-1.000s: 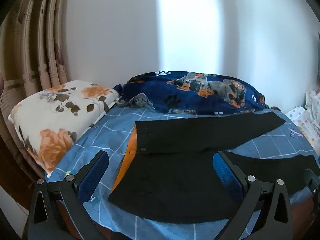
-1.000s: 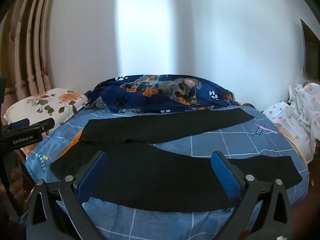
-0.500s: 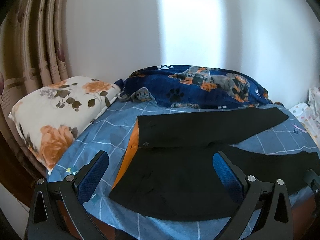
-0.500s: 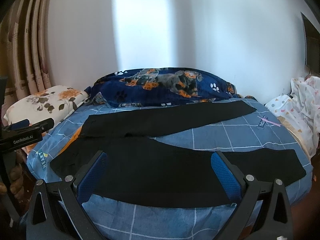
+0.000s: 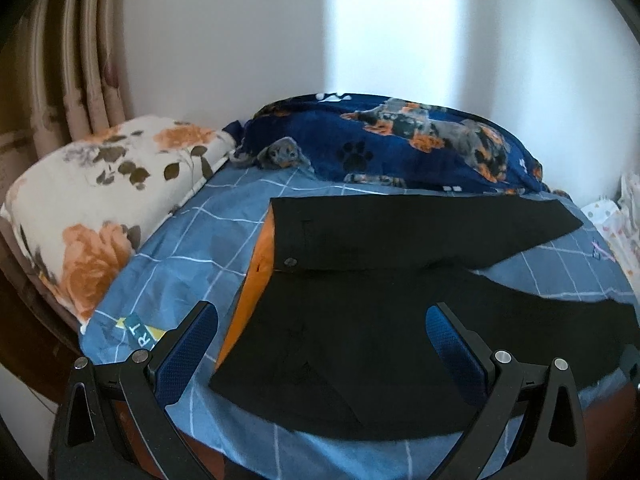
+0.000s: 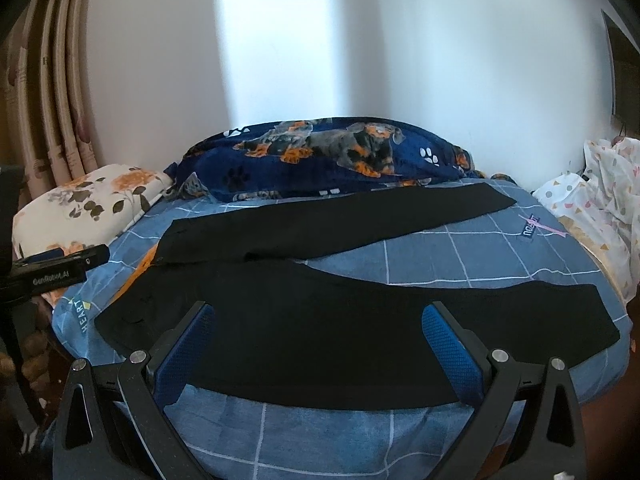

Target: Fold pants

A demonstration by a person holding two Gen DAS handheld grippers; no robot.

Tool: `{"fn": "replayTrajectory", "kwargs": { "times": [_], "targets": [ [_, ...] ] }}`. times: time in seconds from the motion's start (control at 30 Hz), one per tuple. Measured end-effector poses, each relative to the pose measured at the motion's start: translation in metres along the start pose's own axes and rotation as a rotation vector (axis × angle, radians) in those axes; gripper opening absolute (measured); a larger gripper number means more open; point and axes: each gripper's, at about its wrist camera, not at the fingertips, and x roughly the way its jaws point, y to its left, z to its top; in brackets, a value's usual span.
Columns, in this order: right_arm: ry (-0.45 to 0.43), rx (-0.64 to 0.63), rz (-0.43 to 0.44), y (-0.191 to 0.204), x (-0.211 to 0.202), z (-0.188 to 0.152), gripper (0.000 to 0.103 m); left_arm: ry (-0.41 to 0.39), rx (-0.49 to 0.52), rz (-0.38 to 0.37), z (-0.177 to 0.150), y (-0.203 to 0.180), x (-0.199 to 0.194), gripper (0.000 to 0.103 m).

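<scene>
Black pants [image 5: 360,320] [image 6: 320,320] lie flat on the blue checked bed sheet [image 5: 192,248] [image 6: 460,256]. The waist, with orange lining showing, is at the left; both legs spread apart toward the right. My left gripper [image 5: 320,344] hovers open above the near waist part, holding nothing. My right gripper [image 6: 316,340] is open too, above the near leg, with nothing between its blue pads. The left gripper also shows at the left edge of the right wrist view [image 6: 52,268].
A floral pillow [image 5: 92,200] sits at the left. A navy dog-print blanket [image 6: 340,156] lies along the wall behind the pants. White patterned fabric [image 6: 600,200] is heaped at the right. Curtains [image 5: 80,60] hang at the far left. The bed's near edge is just below the grippers.
Both views have shifted slightly, with the bed and pants sitting a little lower in frame and nearer. The pants lie as before. Both grippers stay open.
</scene>
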Motion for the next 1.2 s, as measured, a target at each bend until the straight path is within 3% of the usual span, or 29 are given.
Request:
{"fn": "replayTrajectory", "kwargs": {
  "times": [0.13, 0.27, 0.47, 0.53, 0.6, 0.63, 0.97, 1.2],
  "targets": [
    [0.030, 0.007, 0.008, -0.001, 0.011, 0.000, 0.103, -0.026, 0.008, -0.011, 0.017, 0.019, 0.021, 0.103],
    [0.071, 0.008, 0.012, -0.002, 0.027, -0.002, 0.103, -0.075, 0.024, -0.121, 0.034, 0.042, 0.050, 0.103],
    [0.139, 0.018, 0.004, -0.005, 0.058, -0.004, 0.103, 0.100, 0.004, -0.229, 0.075, 0.075, 0.137, 0.102],
    [0.161, 0.023, 0.003, -0.006, 0.068, -0.005, 0.103, 0.117, -0.002, -0.234, 0.085, 0.083, 0.160, 0.093],
    [0.189, 0.029, 0.001, -0.007, 0.080, -0.006, 0.103, 0.173, -0.002, -0.256, 0.096, 0.090, 0.194, 0.075],
    [0.199, 0.031, 0.000, -0.008, 0.084, -0.007, 0.103, 0.199, -0.004, -0.269, 0.099, 0.093, 0.208, 0.073],
    [0.290, 0.028, -0.006, -0.010, 0.124, -0.012, 0.103, 0.378, -0.067, -0.342, 0.113, 0.124, 0.322, 0.072],
    [0.346, 0.070, -0.015, -0.017, 0.144, -0.015, 0.103, 0.399, -0.089, -0.525, 0.125, 0.121, 0.341, 0.072]
  ]
}}
